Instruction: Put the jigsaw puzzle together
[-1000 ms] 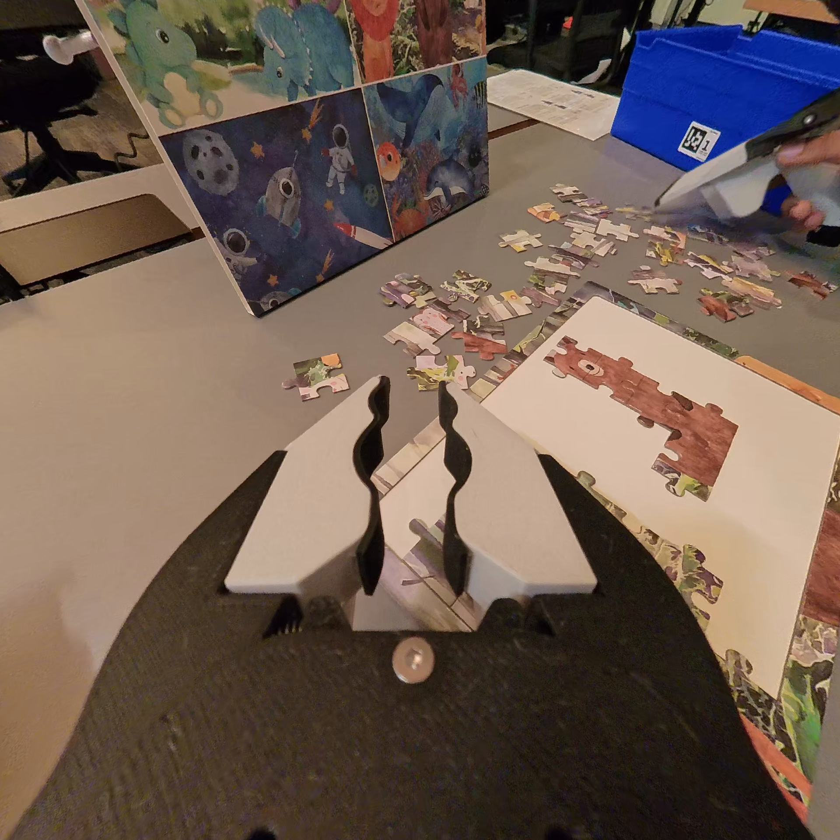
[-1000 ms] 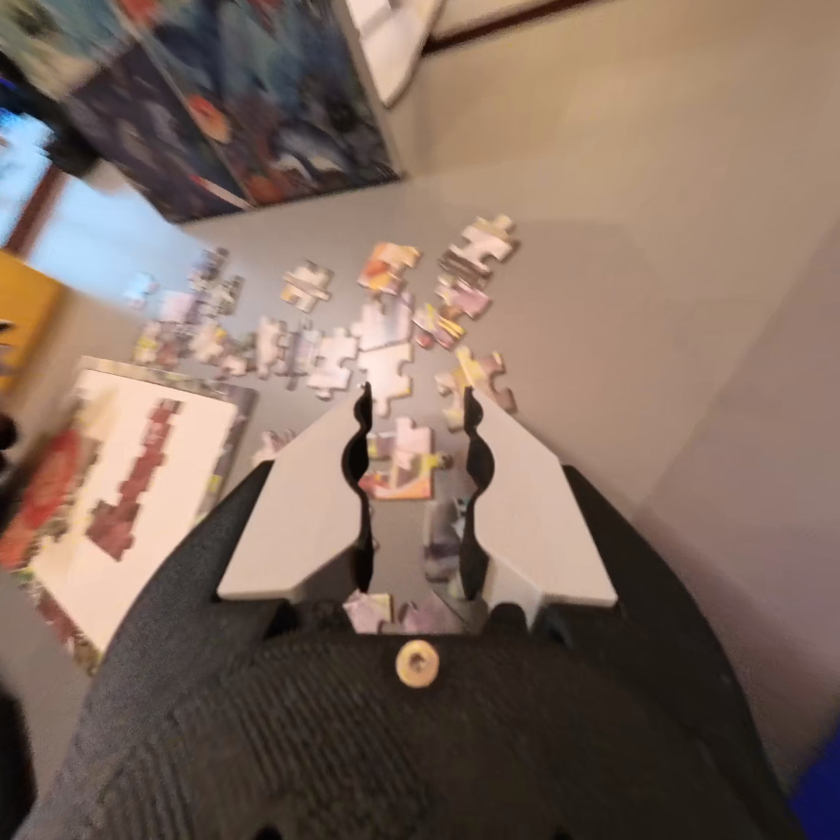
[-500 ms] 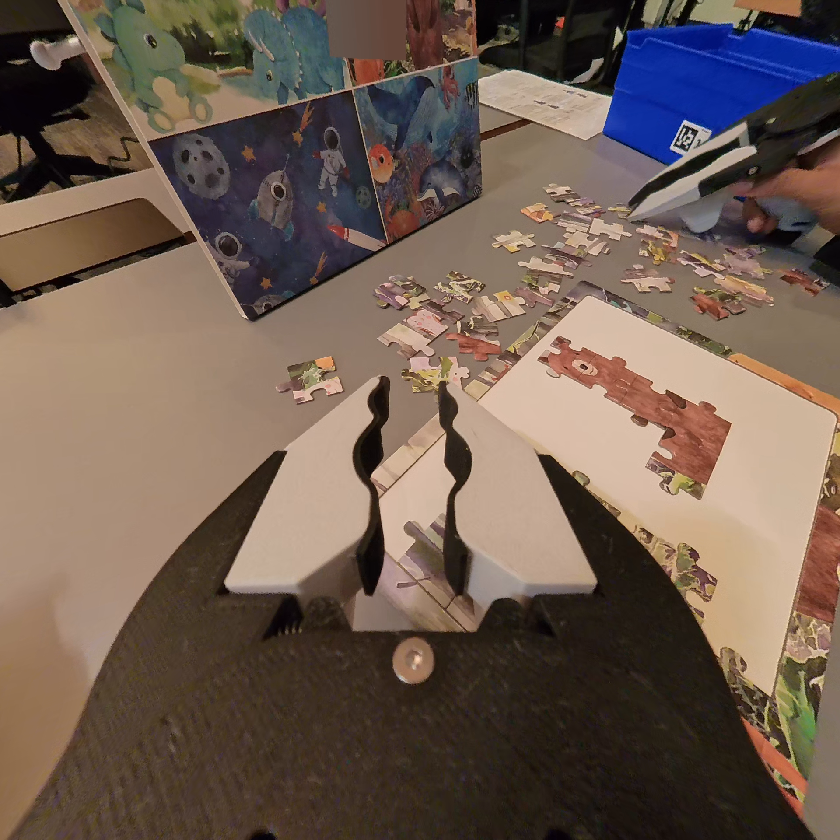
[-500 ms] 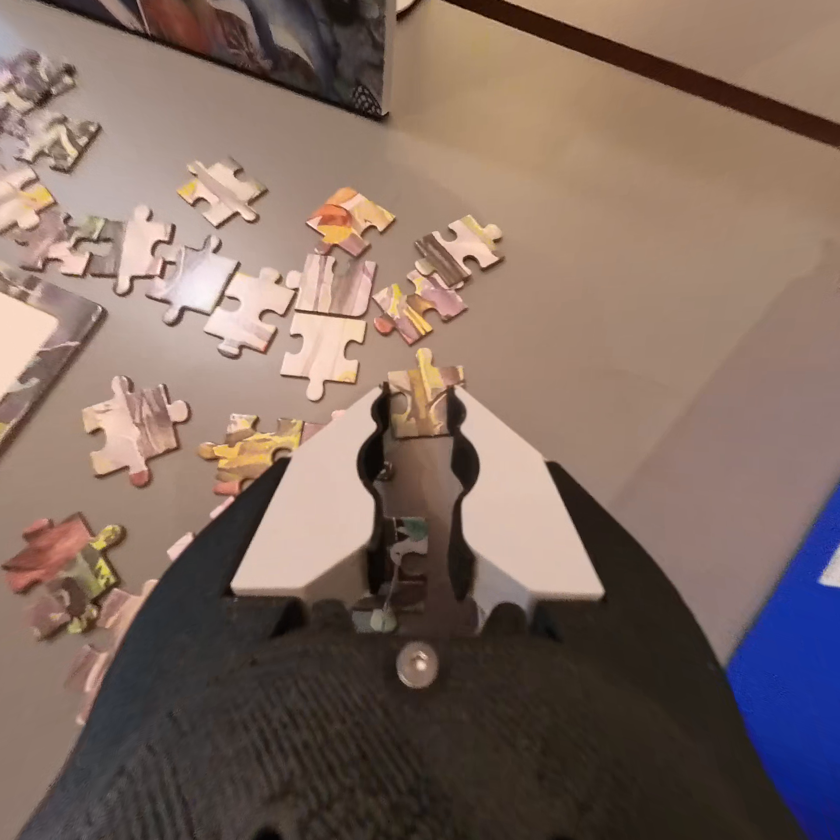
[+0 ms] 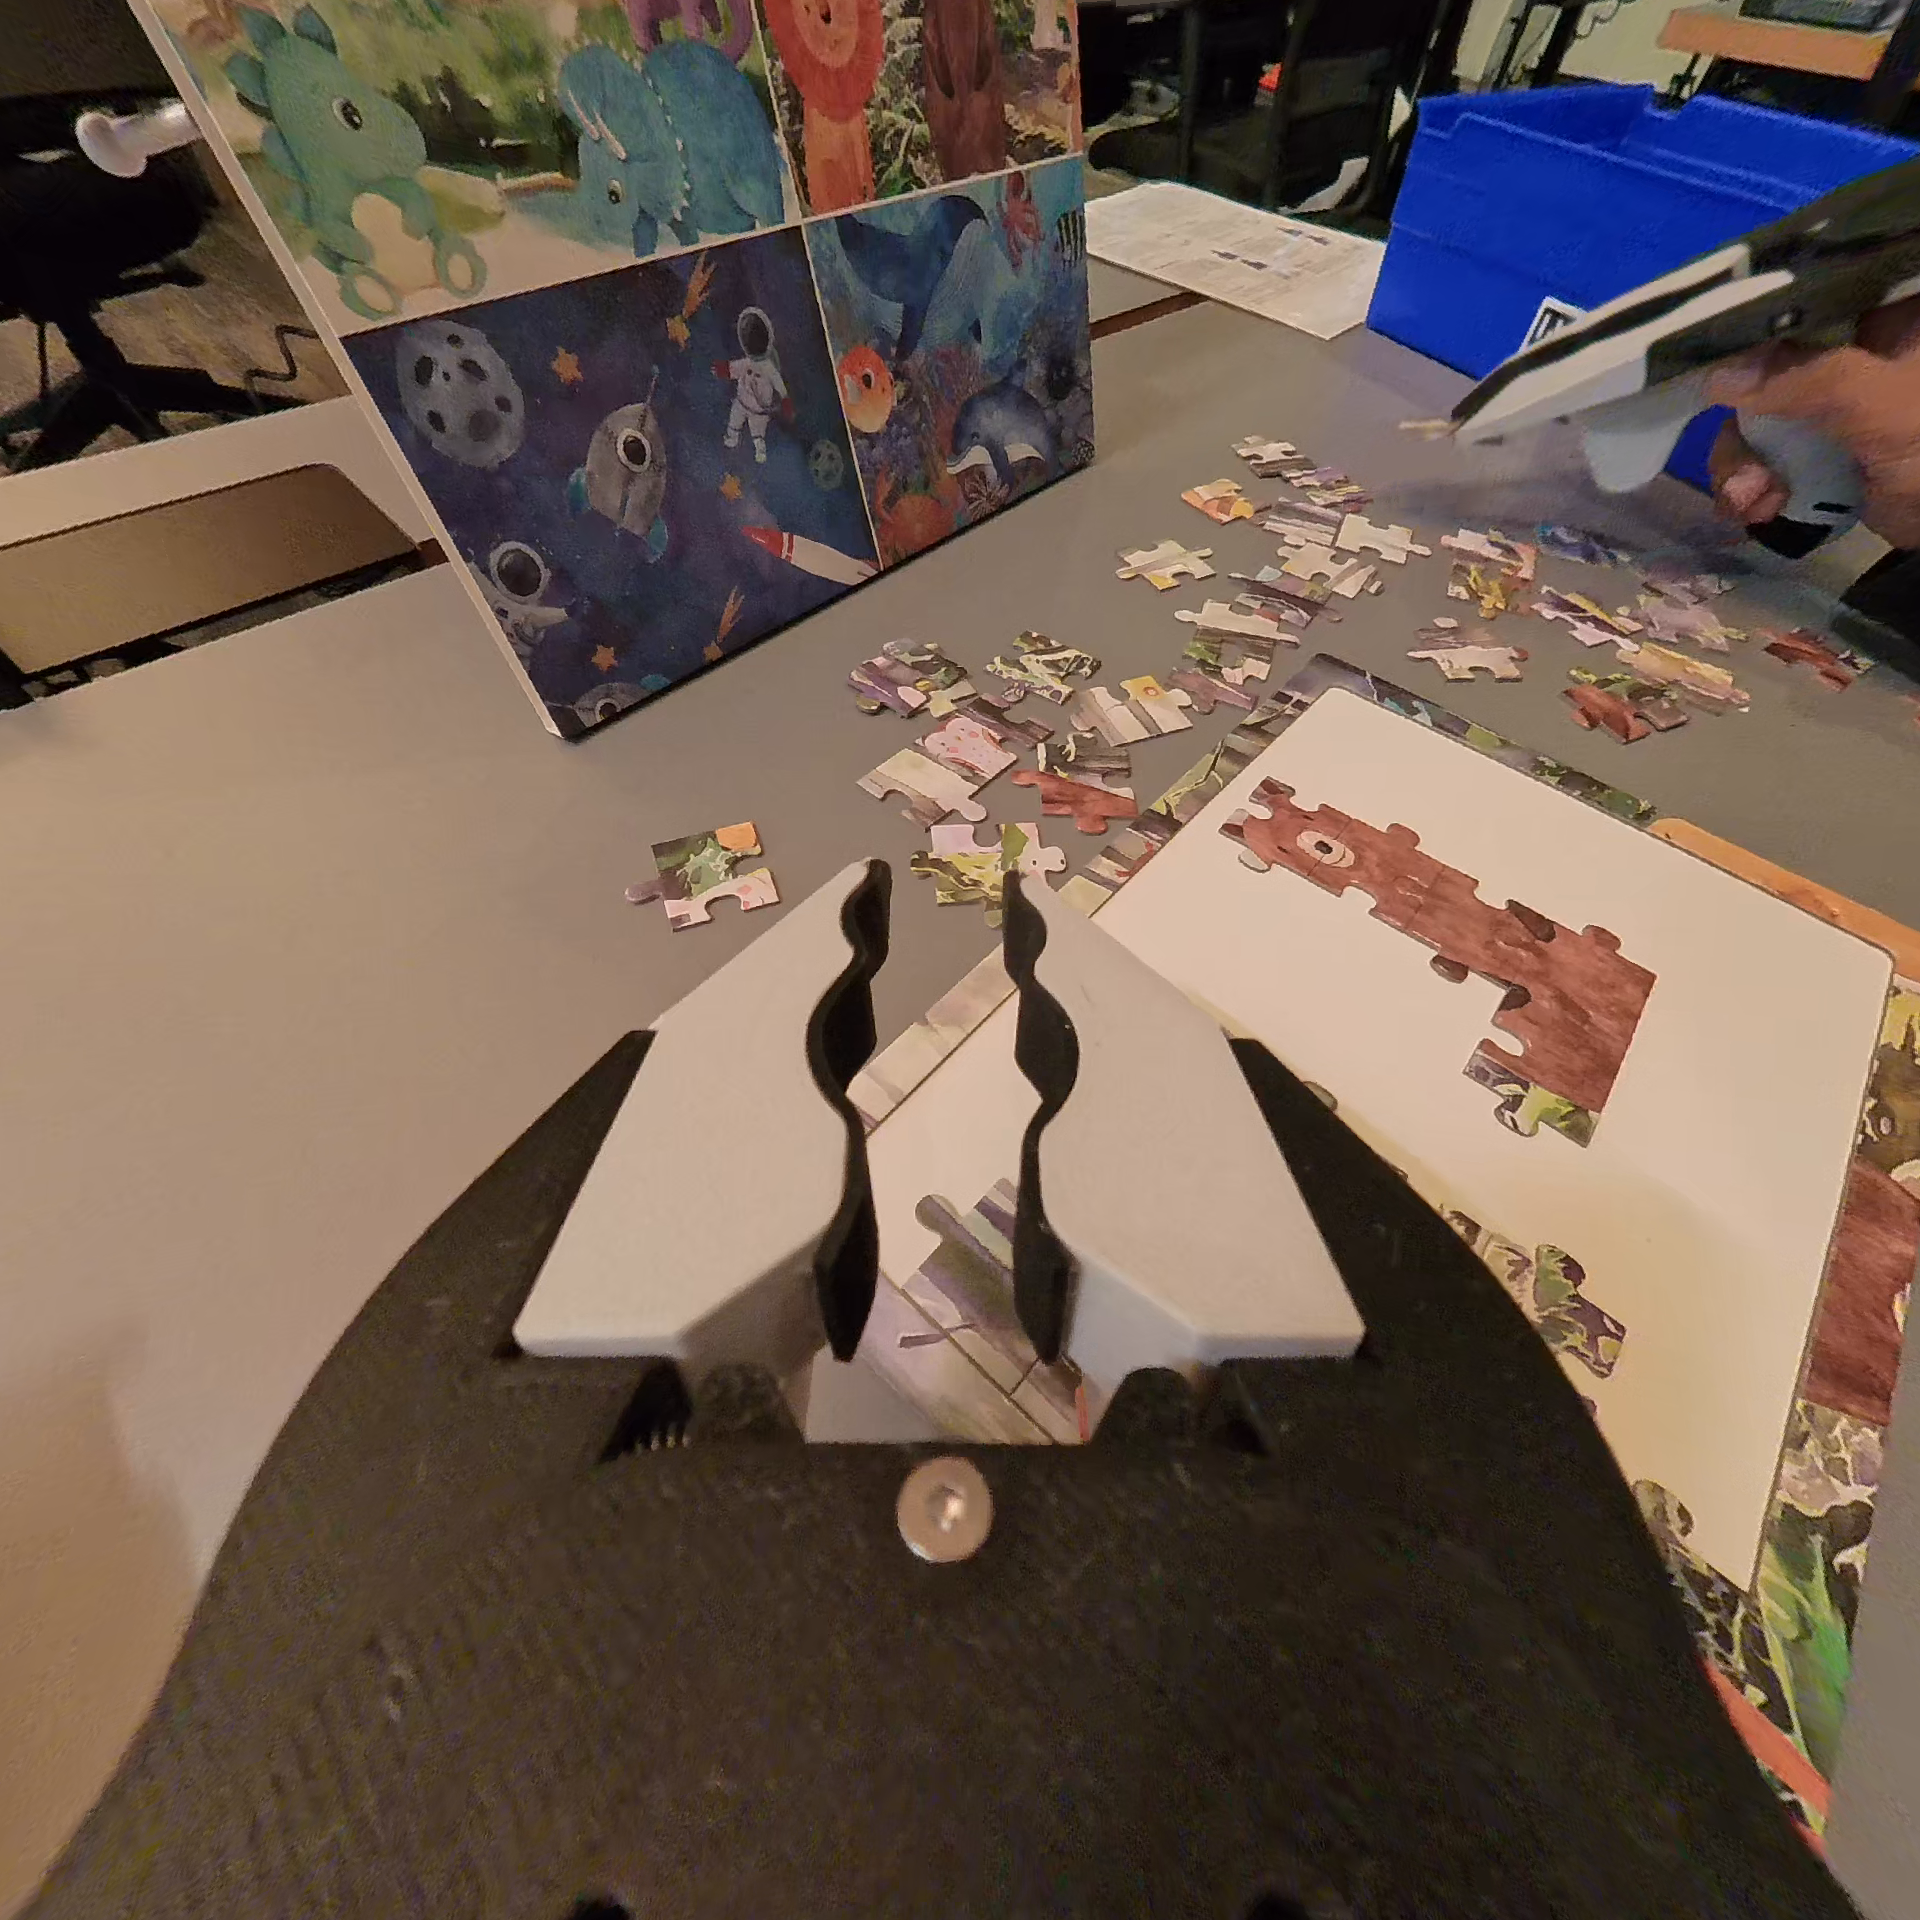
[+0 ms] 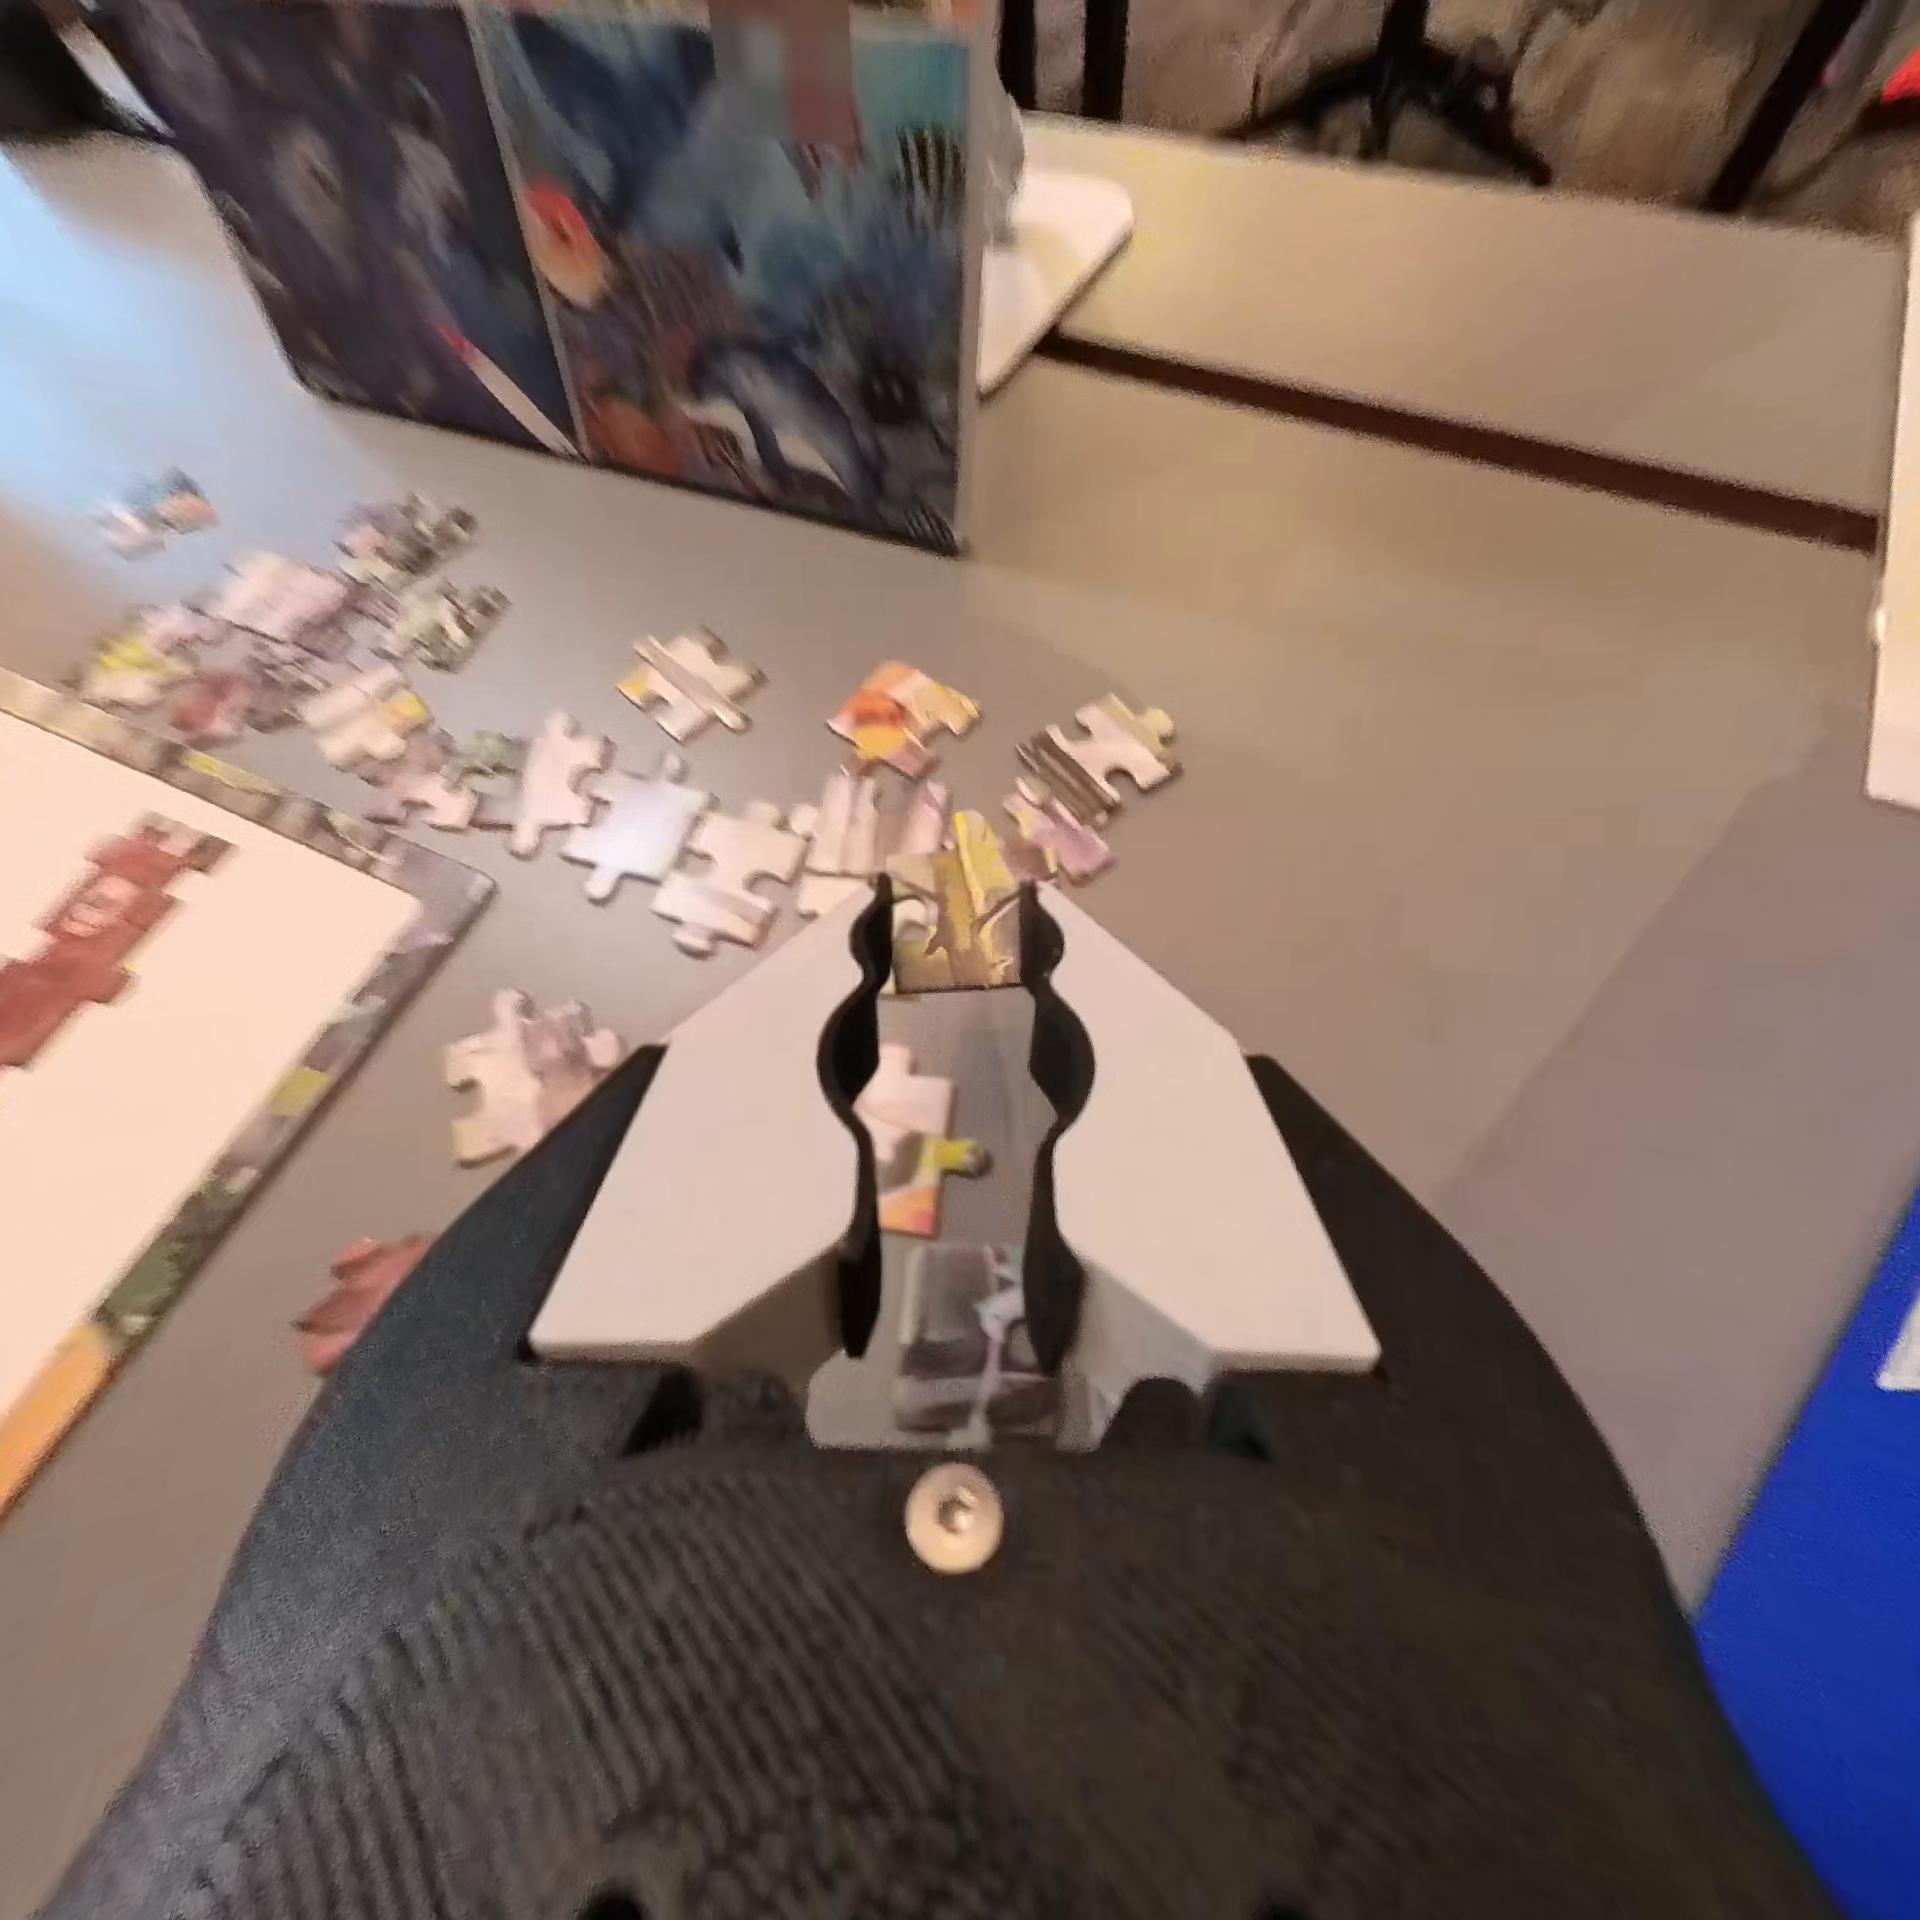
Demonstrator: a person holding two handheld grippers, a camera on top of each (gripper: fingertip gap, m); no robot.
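nearest us, our left gripper hangs released, its jaws apart with nothing between them, over the near left corner of the puzzle tray. our right gripper is clenched on a yellow-green piece at its tips, lifted above the grey table. the tray's white middle is mostly bare, giving open room around the brown bear strip of joined pieces lying in it; picture pieces line the tray's border, and its far right edge runs out of the left wrist view. to the left of the tray the table lies wide and bare up to a lone piece. beyond the tray, loose pieces scatter in patches, some touching, some apart. farther back the picture box stands tilted, and a blue bin sits at the far right. the right wrist view is blurred, so we cannot make out the held piece's outline or the far pieces' prints.
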